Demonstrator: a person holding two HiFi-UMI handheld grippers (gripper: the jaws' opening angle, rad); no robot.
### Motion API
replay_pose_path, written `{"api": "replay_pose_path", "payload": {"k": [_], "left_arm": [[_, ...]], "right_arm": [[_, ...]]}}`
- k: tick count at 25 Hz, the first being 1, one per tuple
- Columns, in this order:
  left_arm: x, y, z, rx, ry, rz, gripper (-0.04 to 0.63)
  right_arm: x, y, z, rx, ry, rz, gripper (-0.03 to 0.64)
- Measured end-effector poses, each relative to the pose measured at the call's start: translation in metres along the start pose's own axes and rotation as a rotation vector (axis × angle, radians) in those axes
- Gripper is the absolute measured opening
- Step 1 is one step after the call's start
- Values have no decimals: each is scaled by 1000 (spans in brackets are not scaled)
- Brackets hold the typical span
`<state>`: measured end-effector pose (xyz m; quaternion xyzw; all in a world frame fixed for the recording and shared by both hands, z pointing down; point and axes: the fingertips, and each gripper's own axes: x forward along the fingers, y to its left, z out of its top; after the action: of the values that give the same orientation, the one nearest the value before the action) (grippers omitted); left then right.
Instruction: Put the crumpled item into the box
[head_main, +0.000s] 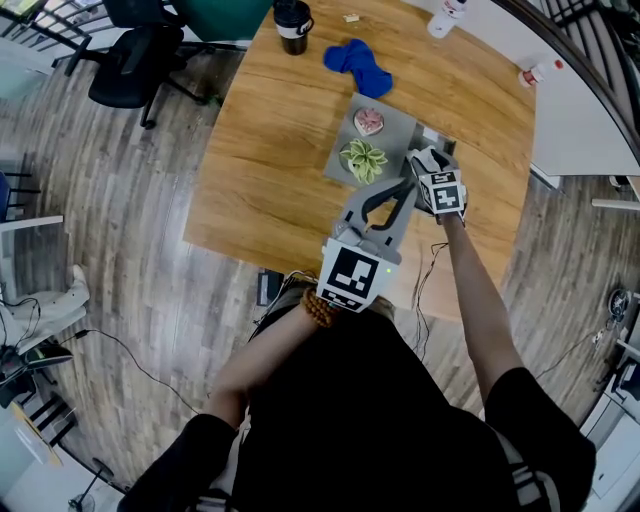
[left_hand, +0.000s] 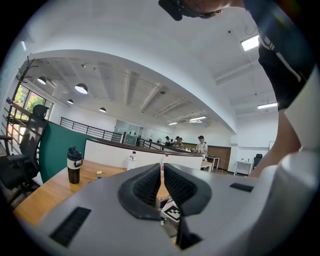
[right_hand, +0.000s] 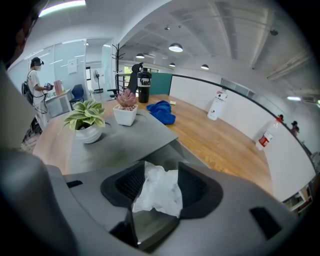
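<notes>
A white crumpled paper (right_hand: 159, 192) sits at the lower middle of the right gripper view, loose between the jaws. The grey box (right_hand: 150, 132) lies just above it in the frame, flat-topped.

Nothing readable from my end. The white plastic bottle (right_hand: 218, 105) ahead-right of the right gripper (right_hand: 161, 175) has red print, too small to read.

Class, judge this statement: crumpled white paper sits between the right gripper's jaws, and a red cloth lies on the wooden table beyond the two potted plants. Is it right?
No. The cloth is blue, not red; the right gripper view shows it on the wooden table. Everything else stands.
</notes>
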<state>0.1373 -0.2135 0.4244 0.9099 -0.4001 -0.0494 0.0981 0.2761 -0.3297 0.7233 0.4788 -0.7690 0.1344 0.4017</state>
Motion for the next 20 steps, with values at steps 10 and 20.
{"api": "replay_pose_path", "payload": {"k": [10, 20], "left_arm": [[-5, 0, 22, 9, -59, 2, 38], [-11, -6, 45, 33, -116, -13, 38]], "right_arm": [[-40, -17, 58, -59, -118, -57, 221], [-121, -13, 159, -111, -347, -128, 219]]}}
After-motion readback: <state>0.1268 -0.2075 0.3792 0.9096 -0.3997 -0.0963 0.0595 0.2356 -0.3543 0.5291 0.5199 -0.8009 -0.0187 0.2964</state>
